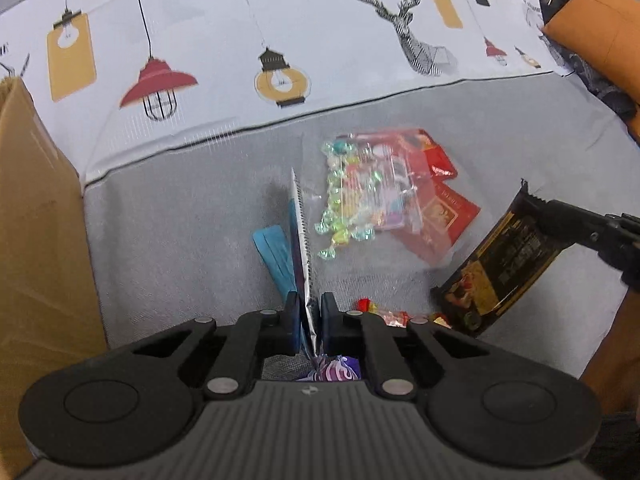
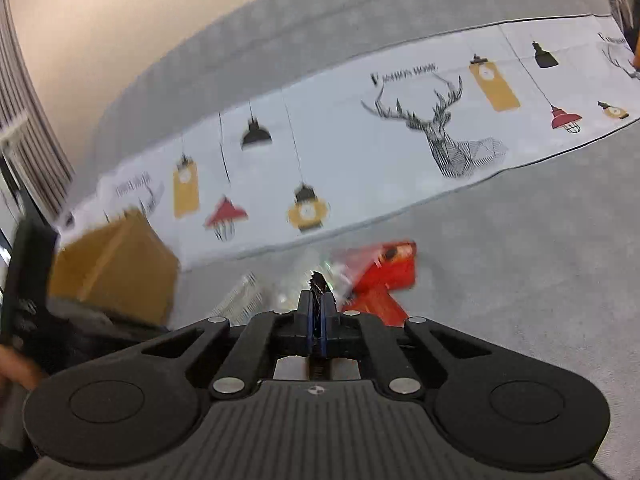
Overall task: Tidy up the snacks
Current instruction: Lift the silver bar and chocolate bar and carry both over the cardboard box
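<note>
Between the left gripper's (image 1: 310,316) blue-padded fingers a silver foil snack packet (image 1: 301,236) is pinched edge-on, its serrated seal pointing away over the grey cloth surface (image 1: 180,220); a purple printed part of it shows below the pads. Judgement: both hands look loaded and mid-carry, the cardboard box (image 1: 36,208) at far left being the likely drop point. To do this well, keep the foil packet gripped near its lower seam so it does not pivot, carry it over the box wall before spreading the fingers, and bring one packet in at a time so the two tools do not meet. Just right of the packet lies a clear bag of wrapped candies (image 1: 352,192), overlapping red packets (image 1: 444,204); a few loose candies (image 1: 384,314) sit near the fingertip. Left wrist view alone shows the right gripper (image 1: 552,216) from outside, clamped on the top edge of a black-and-gold snack pouch (image 1: 496,268) hanging tilted, apparently off the cloth. Right wrist view shows only a dark serrated sliver between the pressed-together fingers (image 2: 329,312), but it gives the box's outer corner and side, standing against the lamp-and-deer print cloth (image 2: 360,152), and it is motion-blurred.
</note>
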Available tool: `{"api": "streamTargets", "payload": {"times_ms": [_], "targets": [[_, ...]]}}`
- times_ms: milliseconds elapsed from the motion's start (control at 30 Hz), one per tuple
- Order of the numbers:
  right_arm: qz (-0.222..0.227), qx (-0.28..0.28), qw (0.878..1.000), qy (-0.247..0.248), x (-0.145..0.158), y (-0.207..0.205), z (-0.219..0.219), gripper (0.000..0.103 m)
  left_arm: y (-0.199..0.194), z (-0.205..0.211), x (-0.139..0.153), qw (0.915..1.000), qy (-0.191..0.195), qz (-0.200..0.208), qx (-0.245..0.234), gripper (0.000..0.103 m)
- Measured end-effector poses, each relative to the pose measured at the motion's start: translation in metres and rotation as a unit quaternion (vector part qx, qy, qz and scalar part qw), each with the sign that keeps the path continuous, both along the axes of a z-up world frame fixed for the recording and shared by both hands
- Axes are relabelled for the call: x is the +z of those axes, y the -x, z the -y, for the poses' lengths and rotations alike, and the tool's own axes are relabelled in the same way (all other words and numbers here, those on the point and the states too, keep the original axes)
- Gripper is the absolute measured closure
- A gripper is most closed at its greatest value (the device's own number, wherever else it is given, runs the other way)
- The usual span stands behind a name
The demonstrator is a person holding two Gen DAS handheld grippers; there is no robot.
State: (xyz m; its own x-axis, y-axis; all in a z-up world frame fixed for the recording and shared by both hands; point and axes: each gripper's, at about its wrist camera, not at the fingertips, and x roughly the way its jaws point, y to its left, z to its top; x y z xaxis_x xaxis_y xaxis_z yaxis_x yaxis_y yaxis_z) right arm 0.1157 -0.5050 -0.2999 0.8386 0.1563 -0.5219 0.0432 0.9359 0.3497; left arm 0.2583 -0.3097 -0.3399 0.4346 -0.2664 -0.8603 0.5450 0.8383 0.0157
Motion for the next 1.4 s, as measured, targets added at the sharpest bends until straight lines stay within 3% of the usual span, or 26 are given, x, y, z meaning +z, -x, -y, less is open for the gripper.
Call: {"api": "streamTargets", "payload": {"times_ms": [133,467,567,633,700,767,800,867,933,1000,1233,1400], "targets": [[-0.006,0.015,1.000,-0.025,-0.005,-0.006,-0.004,0.095,-0.002,-0.001,-0.009,1.0000,-0.005,0.008,0.002,0.092],[-0.082,0.012,0.992,-0.094,-0.038,-0.027,-0.006,0.083,-0.018,-0.007,-0.023,0.9995,0.010,-0.021,0.019,0.092],[-0.106,0.009,0.987,-0.116,-0.050,-0.034,-0.005,0.066,-0.021,-0.008,-0.028,0.9993,0.012,-0.027,0.021,0.091],[-0.124,0.012,0.984,-0.127,-0.057,-0.038,-0.006,0.041,-0.021,-0.007,-0.028,0.9994,0.014,-0.023,0.020,0.091],[-0.141,0.023,0.981,-0.134,-0.064,-0.042,-0.010,0.030,-0.021,-0.007,-0.029,0.9996,0.014,-0.021,0.017,0.091],[-0.134,0.030,0.983,-0.122,-0.066,-0.042,-0.016,0.028,-0.022,-0.007,-0.029,0.9996,0.016,-0.018,0.015,0.090],[-0.132,0.035,0.984,-0.113,-0.067,-0.043,-0.019,0.029,-0.023,-0.008,-0.029,0.9996,0.018,-0.017,0.014,0.090],[-0.135,0.030,0.988,-0.074,-0.067,-0.043,-0.022,0.064,-0.023,-0.009,-0.029,0.9995,0.022,-0.016,0.016,0.093],[-0.135,0.016,0.986,-0.100,-0.068,-0.042,-0.013,0.087,-0.022,-0.011,-0.026,0.9993,0.025,-0.017,0.023,0.093],[-0.125,-0.006,0.986,-0.106,-0.064,-0.039,-0.005,0.098,-0.021,-0.014,-0.022,0.9990,0.028,-0.019,0.031,0.094],[-0.071,-0.046,0.992,-0.090,-0.035,-0.026,0.013,0.099,-0.011,-0.019,0.006,0.9988,0.040,0.003,0.029,0.094],[-0.005,-0.040,0.998,-0.048,0.008,-0.013,0.012,0.099,-0.001,-0.018,0.037,0.9984,0.048,0.022,0.020,0.094]]}}
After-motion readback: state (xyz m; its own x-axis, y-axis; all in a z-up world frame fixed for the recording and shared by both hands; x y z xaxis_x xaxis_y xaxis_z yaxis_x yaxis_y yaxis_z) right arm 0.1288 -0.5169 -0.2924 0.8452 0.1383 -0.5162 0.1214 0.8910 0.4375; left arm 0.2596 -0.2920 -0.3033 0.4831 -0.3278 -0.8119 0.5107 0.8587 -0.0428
